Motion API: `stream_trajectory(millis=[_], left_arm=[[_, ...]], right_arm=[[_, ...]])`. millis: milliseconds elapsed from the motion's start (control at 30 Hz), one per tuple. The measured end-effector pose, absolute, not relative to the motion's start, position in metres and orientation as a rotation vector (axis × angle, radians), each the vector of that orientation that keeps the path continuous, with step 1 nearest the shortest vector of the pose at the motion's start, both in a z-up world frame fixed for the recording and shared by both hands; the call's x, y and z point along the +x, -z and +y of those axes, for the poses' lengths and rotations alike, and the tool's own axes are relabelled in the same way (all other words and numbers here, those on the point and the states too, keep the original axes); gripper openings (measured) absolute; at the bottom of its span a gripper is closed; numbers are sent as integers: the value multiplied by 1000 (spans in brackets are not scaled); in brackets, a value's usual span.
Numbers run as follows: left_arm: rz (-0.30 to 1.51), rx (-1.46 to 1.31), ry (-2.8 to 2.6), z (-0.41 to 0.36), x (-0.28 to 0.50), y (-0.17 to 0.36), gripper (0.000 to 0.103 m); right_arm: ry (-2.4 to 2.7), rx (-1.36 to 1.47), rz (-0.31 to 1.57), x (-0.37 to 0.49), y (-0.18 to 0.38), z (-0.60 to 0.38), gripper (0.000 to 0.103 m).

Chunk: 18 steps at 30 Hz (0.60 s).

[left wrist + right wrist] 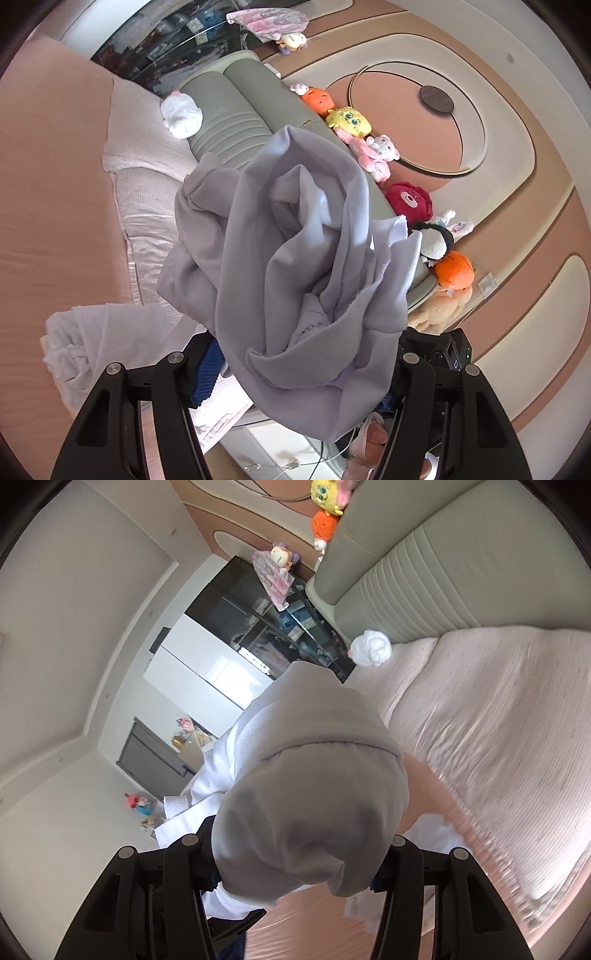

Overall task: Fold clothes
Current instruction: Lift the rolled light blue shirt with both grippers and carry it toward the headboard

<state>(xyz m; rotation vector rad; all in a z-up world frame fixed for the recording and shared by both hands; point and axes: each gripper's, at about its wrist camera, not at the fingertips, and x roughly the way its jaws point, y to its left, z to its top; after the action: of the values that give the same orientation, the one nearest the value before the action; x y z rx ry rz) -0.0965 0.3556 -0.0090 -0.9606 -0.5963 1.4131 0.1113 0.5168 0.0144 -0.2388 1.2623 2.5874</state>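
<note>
The left hand-held gripper [306,373] pinches a pale grey garment [295,251] between its two black fingers, and the bunched cloth hangs up in the air in front of the camera, above the bed [55,177]. The right hand-held gripper [295,864] pinches the same soft grey cloth [310,775], which covers the middle of its view. A row of soft toys [349,120] sits along the top of the green headboard [240,122], at about 1 o'clock from the cloth in the left view. A white bundle [181,115] lies near the pillows at 11 o'clock. More white cloth [92,339] lies on the bed at 8 o'clock.
</note>
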Motion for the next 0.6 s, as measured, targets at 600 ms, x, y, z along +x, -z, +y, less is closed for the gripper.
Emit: stream_trajectory(millis=[600], left_arm=[[-635,-1211,-1427,366,-130,103,64]], right_arm=[[-2493,-584,1348,44,83,547,54]])
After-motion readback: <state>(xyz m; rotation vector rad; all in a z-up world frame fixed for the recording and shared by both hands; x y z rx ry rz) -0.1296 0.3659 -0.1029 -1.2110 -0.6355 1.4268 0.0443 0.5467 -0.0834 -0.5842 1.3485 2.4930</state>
